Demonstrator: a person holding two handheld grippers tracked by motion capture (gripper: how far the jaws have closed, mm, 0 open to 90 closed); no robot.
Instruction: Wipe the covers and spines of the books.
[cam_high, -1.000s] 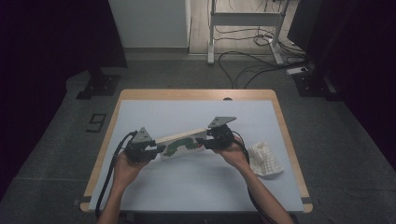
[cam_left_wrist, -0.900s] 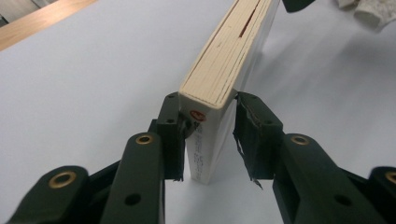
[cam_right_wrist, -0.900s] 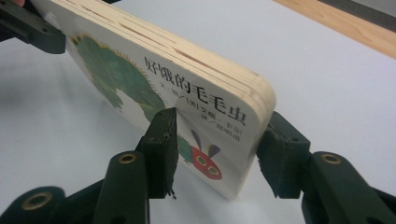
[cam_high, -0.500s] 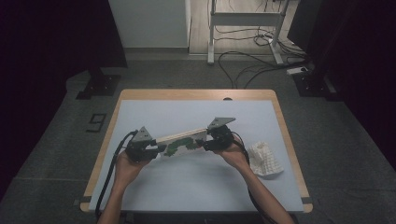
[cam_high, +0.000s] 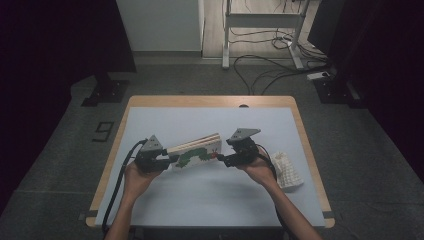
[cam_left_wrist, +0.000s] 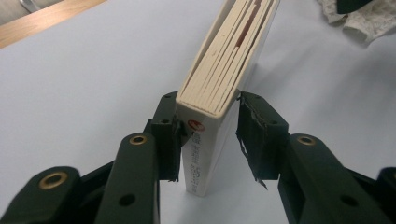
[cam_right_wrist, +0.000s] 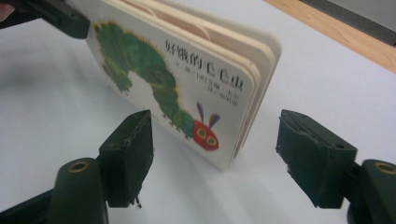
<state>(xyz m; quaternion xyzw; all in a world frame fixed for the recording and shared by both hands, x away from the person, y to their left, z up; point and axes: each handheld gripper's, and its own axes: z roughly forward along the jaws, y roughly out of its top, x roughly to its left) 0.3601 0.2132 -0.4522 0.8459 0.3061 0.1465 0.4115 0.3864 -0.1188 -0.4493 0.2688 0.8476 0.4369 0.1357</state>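
Note:
A board book (cam_high: 195, 152) with a green caterpillar on its white cover stands on its long edge on the pale table mat (cam_high: 200, 200). My left gripper (cam_high: 170, 161) grips its spine end. In the left gripper view the pads (cam_left_wrist: 170, 135) sit against both sides of the spine (cam_left_wrist: 205, 149), and the jaws have just eased open a little while still holding. My right gripper (cam_high: 222, 159) is at the book's other end. Its jaws have just been opening: in the right gripper view the right gripper (cam_right_wrist: 215, 154) stands wide, the book's corner (cam_right_wrist: 229, 140) between the pads untouched.
A white knitted cloth (cam_high: 289, 171) lies on the mat just right of my right hand, and is also seen in the left gripper view (cam_left_wrist: 364, 21). The wooden table rim (cam_high: 210, 101) borders the mat. Cables and a metal stand (cam_high: 260, 20) are on the floor behind.
The right gripper's jaws have opened off the book's end and the hand has drawn slightly to the right. The left gripper and the book stay where they were.

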